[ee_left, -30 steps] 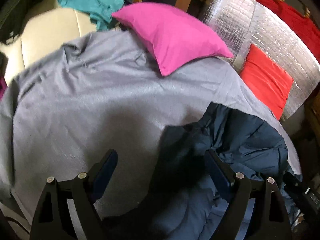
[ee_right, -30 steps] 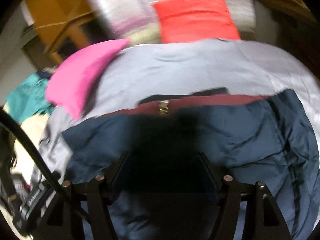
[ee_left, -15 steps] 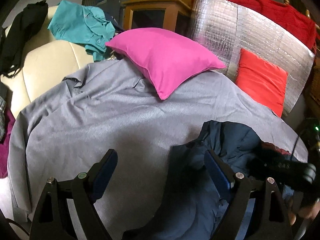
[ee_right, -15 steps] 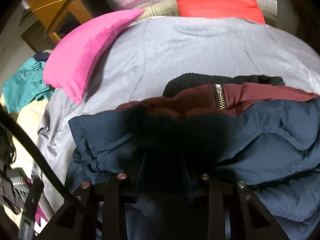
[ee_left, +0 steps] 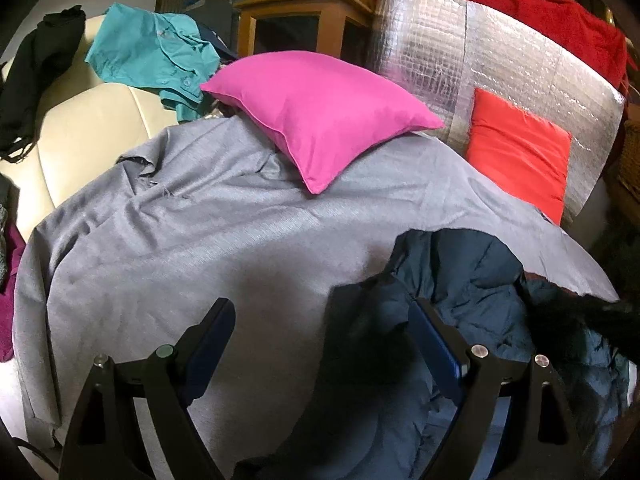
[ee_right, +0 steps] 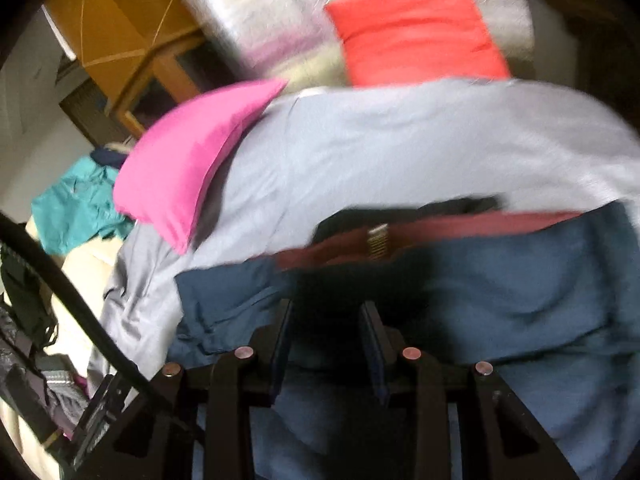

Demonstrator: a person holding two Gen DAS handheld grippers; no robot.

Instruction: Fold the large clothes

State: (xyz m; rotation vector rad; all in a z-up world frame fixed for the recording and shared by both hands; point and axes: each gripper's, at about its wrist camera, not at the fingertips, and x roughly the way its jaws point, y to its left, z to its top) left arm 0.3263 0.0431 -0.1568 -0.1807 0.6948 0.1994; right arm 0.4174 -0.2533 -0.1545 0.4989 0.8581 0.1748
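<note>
Item 1: navy blue quilted puffer jacket (ee_left: 460, 280) with maroon lining (ee_right: 460, 226) and a metal zip. It lies bunched on the near right part of the grey woven cloth cover (ee_left: 200, 240), lining side showing along its far edge in the right wrist view.

Item 2: your left hand-held gripper (ee_left: 324, 344). Its jaws stand spread wide; the left finger hangs over bare grey cover, the right finger over the jacket's edge. Nothing is pinched.

Item 3: your right hand-held gripper (ee_right: 326, 332). Its jaws have just been closing and now sit narrow, with dark jacket fabric bunched between them. The view is blurred, so you cannot tell for certain that the pads press on it.

Item 4: bright pink square cushion (ee_left: 320, 116), resting on the far edge of the cover.

Item 5: red-orange cushion (ee_left: 520, 148), leaning against a silver quilted foil panel (ee_left: 432, 60).

Item 6: teal shirt (ee_left: 156, 60), draped on a cream leather seat (ee_left: 92, 132).
</note>
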